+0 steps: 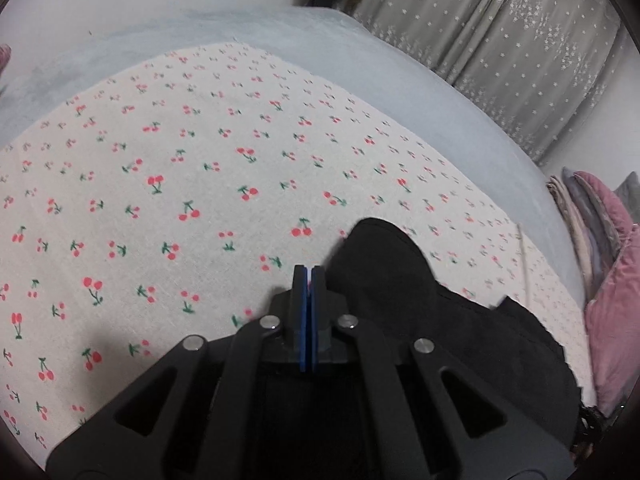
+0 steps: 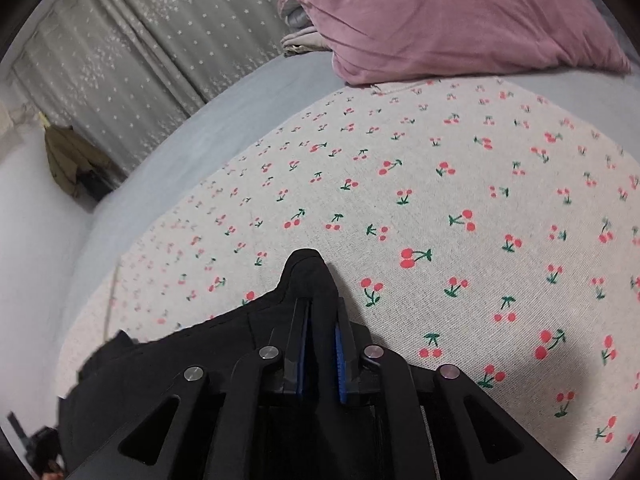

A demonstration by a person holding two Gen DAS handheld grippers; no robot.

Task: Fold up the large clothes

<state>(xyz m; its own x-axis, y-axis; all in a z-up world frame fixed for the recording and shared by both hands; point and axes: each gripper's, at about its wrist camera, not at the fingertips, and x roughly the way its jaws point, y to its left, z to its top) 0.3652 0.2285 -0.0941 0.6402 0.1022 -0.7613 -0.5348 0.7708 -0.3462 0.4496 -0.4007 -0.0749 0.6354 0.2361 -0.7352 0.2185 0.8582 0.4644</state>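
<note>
On cherry cloth [image 1: 200, 160]: black garment [image 1: 384, 272] beside clamped left tongs [image 1: 307, 276]; between parted right tongs [image 2: 322, 312].

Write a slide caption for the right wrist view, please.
Right claw, slightly parted, over black garment on cherry-print cloth.

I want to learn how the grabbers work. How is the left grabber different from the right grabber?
The left gripper has its blue pads pressed flat together; the right gripper shows a gap between its pads. The black garment lies beside the left gripper's tips, but bunches up between the right gripper's fingers. Both are black with blue pads, pointing down at the cherry-print cloth.
</note>
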